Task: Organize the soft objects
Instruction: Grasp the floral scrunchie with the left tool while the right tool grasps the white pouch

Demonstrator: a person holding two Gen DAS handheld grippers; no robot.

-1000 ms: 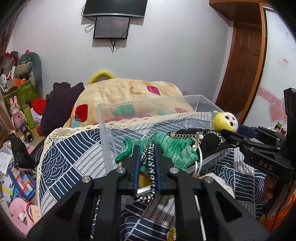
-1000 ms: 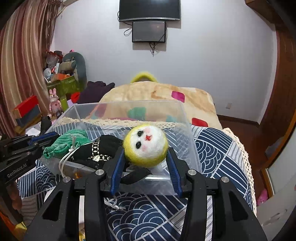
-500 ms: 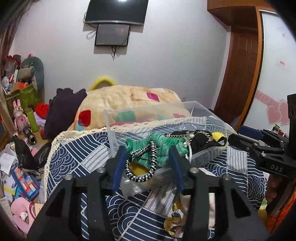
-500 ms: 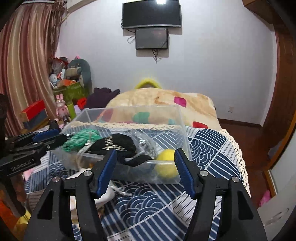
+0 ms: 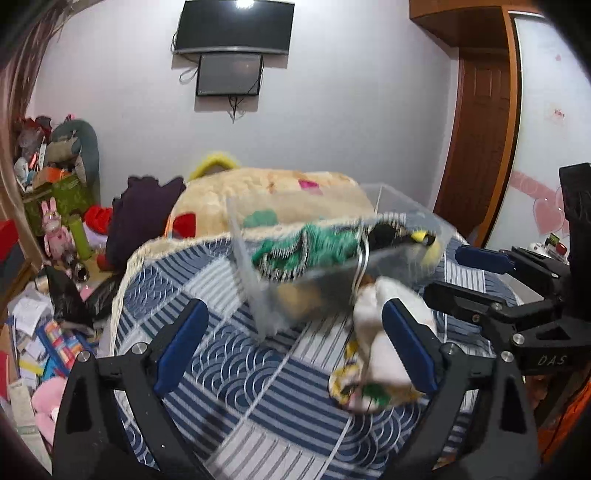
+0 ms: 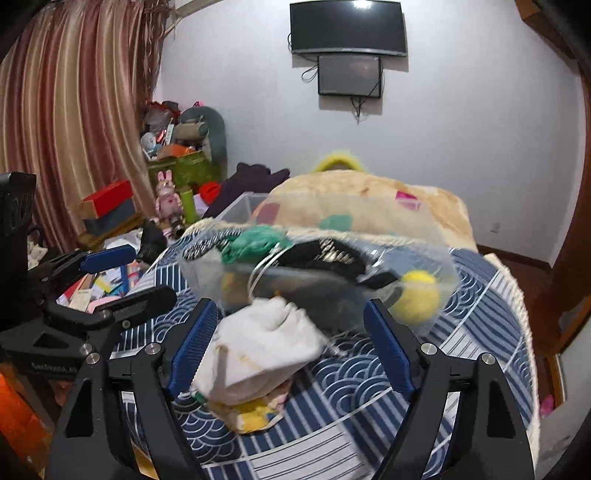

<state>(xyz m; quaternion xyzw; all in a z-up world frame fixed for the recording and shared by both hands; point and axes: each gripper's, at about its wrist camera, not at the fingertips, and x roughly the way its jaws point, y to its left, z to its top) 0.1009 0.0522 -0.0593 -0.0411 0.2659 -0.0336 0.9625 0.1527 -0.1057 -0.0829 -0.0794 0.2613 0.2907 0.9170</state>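
Seemingly mid-sort on a bed spread with a navy wave-patterned quilt (image 5: 236,373), both handheld grippers hang with fingers spread wide and nothing between them. From the left, the left gripper (image 5: 291,347) faces a clear plastic bin (image 5: 255,291) set on the quilt, its near corner just ahead of the blue finger pads (image 5: 181,343). Inside the bin, a green knitted item (image 5: 325,247) lies toward the left, a black item with beaded trim (image 6: 328,254) sits at the middle, and a yellow felt ball (image 6: 419,293) rests against the right wall. Just in front of the bin, outside it, a white sock-like cloth (image 6: 266,343) lies on the quilt atop a yellow-printed fabric piece (image 6: 255,415), framed by the released fingers of the right gripper (image 6: 291,350). Motion blur softens the bin and cloth. Beyond, a patchwork beige blanket (image 5: 280,192) heaps behind the bin, under a wall-mounted television (image 6: 349,27).
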